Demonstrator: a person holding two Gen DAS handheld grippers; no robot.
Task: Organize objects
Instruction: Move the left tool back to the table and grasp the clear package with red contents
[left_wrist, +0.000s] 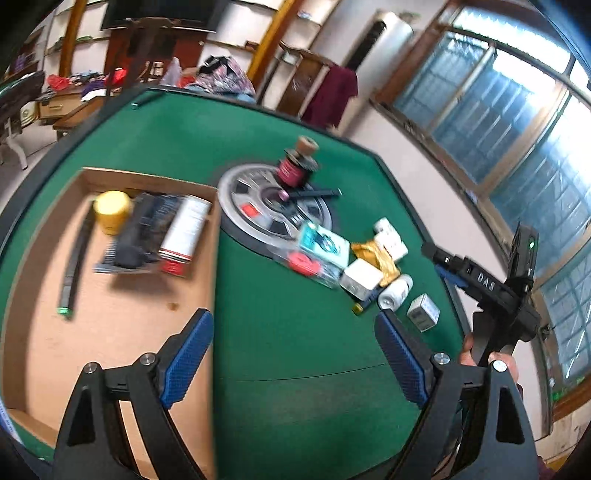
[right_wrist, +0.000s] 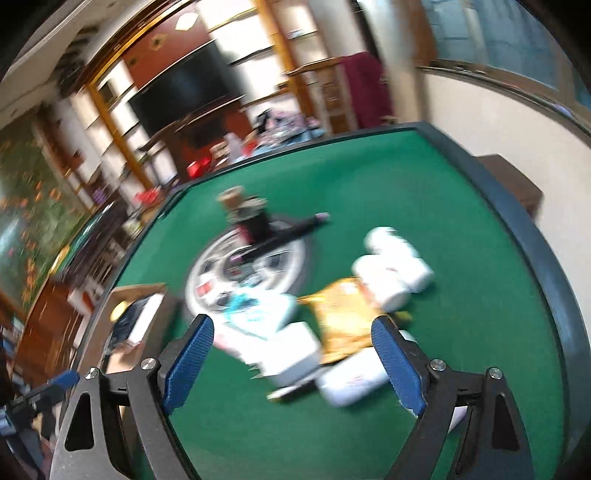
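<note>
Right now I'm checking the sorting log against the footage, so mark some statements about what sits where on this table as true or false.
1. The yellow-lidded jar lies inside the cardboard box. True.
2. The left gripper is shut on a white bottle. False: its jaws are wide open and hold nothing.
3. The gold packet lies among the white boxes and bottles on the green table. True.
4. The right gripper has picked up the gold packet. False: its jaws are open and empty, and the packet lies on the table.
5. The red spool is inside the cardboard box. False: it stands at the far edge of the round grey disc.
</note>
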